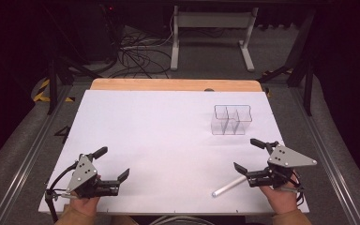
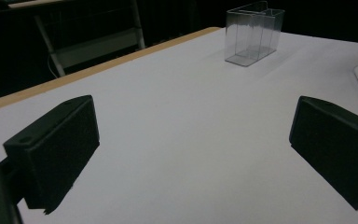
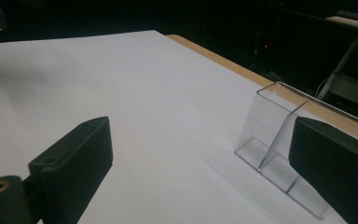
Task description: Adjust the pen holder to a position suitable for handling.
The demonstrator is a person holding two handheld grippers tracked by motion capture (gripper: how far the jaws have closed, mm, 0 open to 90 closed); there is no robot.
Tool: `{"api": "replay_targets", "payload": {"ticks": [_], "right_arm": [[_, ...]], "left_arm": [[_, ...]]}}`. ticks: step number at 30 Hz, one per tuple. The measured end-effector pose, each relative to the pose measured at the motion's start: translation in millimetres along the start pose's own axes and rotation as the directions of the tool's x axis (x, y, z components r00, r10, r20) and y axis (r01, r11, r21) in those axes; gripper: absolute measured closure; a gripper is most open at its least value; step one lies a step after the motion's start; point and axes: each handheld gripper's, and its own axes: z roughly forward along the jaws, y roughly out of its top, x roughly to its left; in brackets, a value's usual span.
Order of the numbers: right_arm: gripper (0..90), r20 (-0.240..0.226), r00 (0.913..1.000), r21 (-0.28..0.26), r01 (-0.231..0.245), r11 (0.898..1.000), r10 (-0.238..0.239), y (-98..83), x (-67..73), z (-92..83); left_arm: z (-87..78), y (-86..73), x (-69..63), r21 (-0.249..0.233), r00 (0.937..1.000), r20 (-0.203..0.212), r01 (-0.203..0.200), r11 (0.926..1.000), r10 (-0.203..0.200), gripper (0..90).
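White sheeting covered the desk [image 1: 168,140], and a white tube [image 1: 228,186] lay near its front edge, just beside the right gripper [image 1: 249,154], whose jaws stood apart and empty. The left gripper [image 1: 114,163], near the front left corner, was likewise open and empty. Nothing looked grasped yet; the next move likely called for closing on the tube and carrying it to the clear divided box [image 1: 232,120] toward the far right.
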Motion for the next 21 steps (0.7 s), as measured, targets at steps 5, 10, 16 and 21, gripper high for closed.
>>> {"api": "replay_targets", "payload": {"ticks": [5,10,16,21], "right_arm": [[6.1,0.003,0.9998,0.013,0.019,1.0,-0.019,7.3,-4.3,4.5],[6.1,0.003,0.9997,0.009,0.024,1.0,-0.024,12.2,-7.2,7.0],[7.8,0.004,0.9997,0.046,0.022,0.999,-0.022,15.8,-9.3,8.9],[17.1,-0.016,0.9995,0.092,0.028,0.995,-0.026,22.5,-10.9,8.9]], "left_arm": [[0.1,0.0,0.1,0.0,1.0,-0.001,0.0,1.0,0.0,2.2],[0.5,-0.2,0.0,0.0,1.0,-0.003,0.004,1.0,-0.004,2.2],[1.0,-0.4,0.4,0.003,1.0,-0.004,0.004,1.0,-0.004,2.2],[1.1,-0.3,0.4,0.008,1.0,0.002,0.005,1.0,-0.005,2.3]]}}
